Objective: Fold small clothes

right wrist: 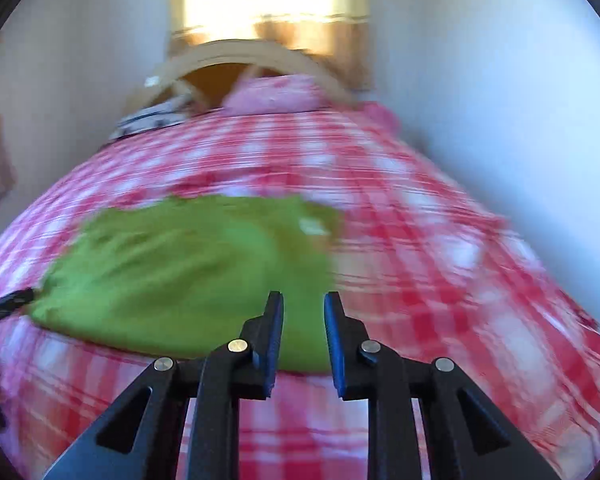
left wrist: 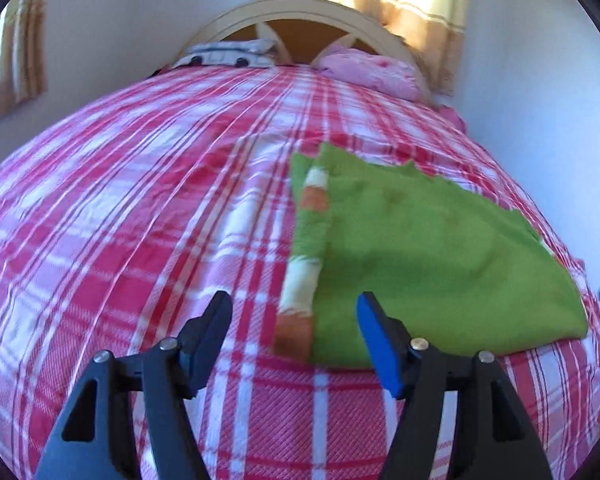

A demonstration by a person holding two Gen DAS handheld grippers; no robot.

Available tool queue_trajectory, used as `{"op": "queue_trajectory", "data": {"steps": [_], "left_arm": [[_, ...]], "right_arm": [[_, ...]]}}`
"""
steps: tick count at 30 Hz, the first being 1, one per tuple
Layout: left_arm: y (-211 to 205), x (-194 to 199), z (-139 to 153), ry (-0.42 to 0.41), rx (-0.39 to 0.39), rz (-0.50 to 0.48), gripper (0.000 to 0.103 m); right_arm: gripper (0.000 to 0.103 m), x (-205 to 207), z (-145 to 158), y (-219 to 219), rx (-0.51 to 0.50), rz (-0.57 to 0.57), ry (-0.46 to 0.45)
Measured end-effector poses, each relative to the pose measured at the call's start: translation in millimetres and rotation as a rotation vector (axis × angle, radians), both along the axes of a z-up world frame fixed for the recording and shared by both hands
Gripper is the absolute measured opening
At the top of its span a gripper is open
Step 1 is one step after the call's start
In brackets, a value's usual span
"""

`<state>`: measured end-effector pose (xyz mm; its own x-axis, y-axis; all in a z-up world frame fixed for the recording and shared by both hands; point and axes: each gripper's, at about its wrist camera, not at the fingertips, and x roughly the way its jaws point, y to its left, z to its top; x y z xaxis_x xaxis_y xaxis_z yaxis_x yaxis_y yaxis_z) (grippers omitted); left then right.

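- Green garment (left wrist: 428,256) lies folded and flat on the red-and-white checked bedspread (left wrist: 120,208), toward the right side of the bed as the left wrist view shows it.
- Left tool (left wrist: 294,308) hangs above the near left corner of the garment with its jaws spread wide; nothing sits between them, and the cloth below is not pinched.
- One of its fingers, with a blue pad (left wrist: 374,340), shows over the green cloth near its front edge, while the black finger (left wrist: 210,328) shows over bare bedspread.
- A strip with white and orange patches (left wrist: 306,272) runs along the garment's left edge, from the near corner away toward the headboard, in the gap between the two fingers as seen.
- Right tool (right wrist: 303,308) has its jaws narrowly parted, holding nothing, and hangs over the near right corner of the garment (right wrist: 180,272); this view is blurred.
- In the right wrist view the garment spreads mostly to the left of the tool, and a black fingertip of the left tool (right wrist: 10,302) shows at its far left corner.
- A small pale tag (right wrist: 312,226) shows on the cloth near its far right edge.
- Farther off, a pink pillow (left wrist: 370,72) and a grey patterned pillow (left wrist: 228,54) lie at the head of the bed.
- Behind them stands an arched wooden headboard (left wrist: 308,12), with a sunlit curtain (left wrist: 420,4) above it.
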<state>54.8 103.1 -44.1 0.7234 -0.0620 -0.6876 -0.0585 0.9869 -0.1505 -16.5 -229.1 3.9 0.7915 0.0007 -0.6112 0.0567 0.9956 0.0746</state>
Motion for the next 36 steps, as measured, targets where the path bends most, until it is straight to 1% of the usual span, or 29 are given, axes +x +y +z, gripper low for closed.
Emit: {"op": "queue_trajectory", "data": {"steps": [2,4,5,7,8,9,10,12,13,14,17,22,24,26,28,30,31,32,33,34,35,36], "left_arm": [[6.1,-4.1,-4.0,0.016,-0.042,0.031,0.067],[10.5,-7.1,-7.9,0.033,-0.062,0.045,0.067],[12.6,-10.1,-9.3,0.044,-0.069,0.050,0.067],[19.3,-17.0,-10.2,0.051,-0.088,0.053,0.067],[21.9,-20.8,-9.4,0.045,-0.087,0.053,0.067],[23.7,-24.3,-8.8,0.039,-0.074,0.054,0.067],[23.8,-27.1,-8.2,0.032,-0.042,0.059,0.067],[22.3,-27.8,-9.5,0.032,0.008,0.062,0.067],[19.7,-25.2,-13.6,0.047,0.042,0.071,0.067],[18.9,-24.0,-16.9,0.060,0.057,0.079,0.067],[17.2,-18.5,-24.8,0.098,0.049,0.096,0.067],[9.7,-20.8,-18.7,0.100,0.111,0.107,0.067],[7.6,-23.4,-13.5,0.086,0.126,0.104,0.067],[6.1,-25.6,-9.8,0.081,0.125,0.100,0.067],[3.2,-28.2,-7.4,0.087,0.097,0.086,0.067],[-1.0,-30.0,-6.8,0.107,0.017,0.051,0.067],[-3.4,-31.8,-7.6,0.117,-0.047,0.019,0.067],[-6.7,-34.0,-10.2,0.130,-0.127,-0.022,0.067],[-8.4,-35.2,-12.2,0.136,-0.165,-0.036,0.067],[-8.9,-36.9,-17.1,0.143,-0.224,-0.040,0.067],[-8.1,-37.7,-19.9,0.140,-0.253,-0.028,0.068],[-6.2,-39.3,-21.5,0.114,-0.276,-0.002,0.068]], "right_arm": [[0.020,23.0,-2.3,35.5,0.034,0.100,0.012],[0.020,41.3,-6.0,68.8,0.055,0.180,0.016],[0.020,50.9,-10.5,82.3,0.063,0.202,0.030],[0.020,66.5,-26.5,103.0,0.067,0.214,0.080],[0.020,74.2,-39.1,111.2,0.066,0.214,0.124],[0.020,78.3,-51.3,116.6,0.068,0.217,0.167],[0.020,79.3,-63.8,119.9,0.061,0.215,0.191],[0.020,74.7,-68.0,121.5,0.043,0.213,0.160],[0.020,74.3,-66.3,120.9,0.046,0.212,0.157],[0.020,73.6,-67.2,121.6,0.046,0.212,0.154],[0.020,71.6,-68.0,121.4,0.053,0.212,0.151],[0.020,72.2,-68.8,120.5,0.056,0.213,0.144],[0.020,68.1,-65.3,117.1,0.070,0.206,0.113],[0.020,57.7,-57.4,108.9,0.103,0.189,0.045],[0.020,50.4,-52.1,100.3,0.126,0.151,0.000],[0.020,50.2,-51.3,96.7,0.139,0.132,-0.007],[0.020,51.5,-52.0,96.0,0.145,0.132,-0.003],[0.020,52.8,-52.7,95.5,0.148,0.130,0.002],[0.020,54.0,-53.3,94.9,0.153,0.126,0.006],[0.020,54.6,-53.2,93.9,0.157,0.124,0.007],[0.020,54.9,-53.3,92.6,0.164,0.123,0.005],[0.020,55.3,-53.0,91.9,0.168,0.122,0.003]]}}
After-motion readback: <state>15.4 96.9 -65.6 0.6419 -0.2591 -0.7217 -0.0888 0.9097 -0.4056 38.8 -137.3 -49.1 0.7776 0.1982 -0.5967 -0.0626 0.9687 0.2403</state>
